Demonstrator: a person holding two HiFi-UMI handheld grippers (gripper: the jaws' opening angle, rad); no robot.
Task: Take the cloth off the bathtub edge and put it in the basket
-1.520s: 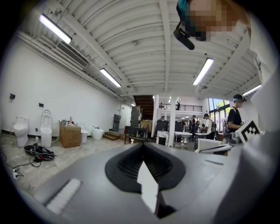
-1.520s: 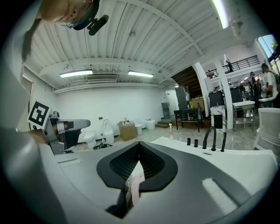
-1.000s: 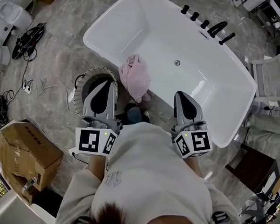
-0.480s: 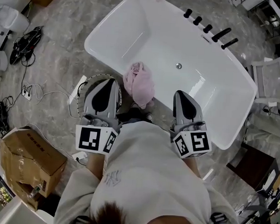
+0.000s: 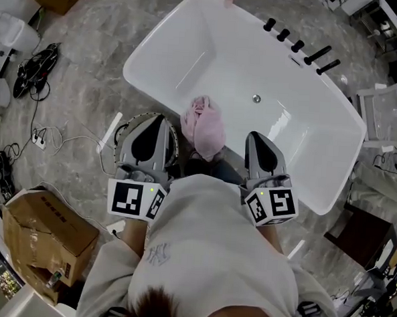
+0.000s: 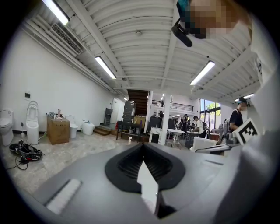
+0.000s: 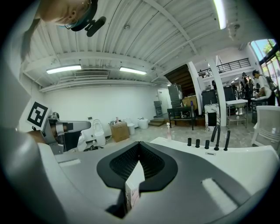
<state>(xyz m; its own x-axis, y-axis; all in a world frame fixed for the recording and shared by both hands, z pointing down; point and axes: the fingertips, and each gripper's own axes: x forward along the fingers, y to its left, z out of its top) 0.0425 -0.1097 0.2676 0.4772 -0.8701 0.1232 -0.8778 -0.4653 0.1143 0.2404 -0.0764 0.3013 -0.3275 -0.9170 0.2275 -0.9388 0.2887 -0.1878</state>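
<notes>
- Fingers (image 6: 124,166) on your left gripper (image 5: 150,118) are pressed together with nothing in them. It's the same on the right gripper (image 5: 257,134): tips meeting, empty.
- Your cloth (image 5: 205,125) is pink, soft and crumpled, draped over the near rim of the glossy white bathtub (image 5: 185,40).
- It lies between your two grippers, closer to the left one, touching neither.
- Round basket (image 5: 123,123) sits on the marbled floor (image 5: 89,81), partly under the left gripper.
- Cardboard box (image 5: 47,225) has print on it, too small to read.
</notes>
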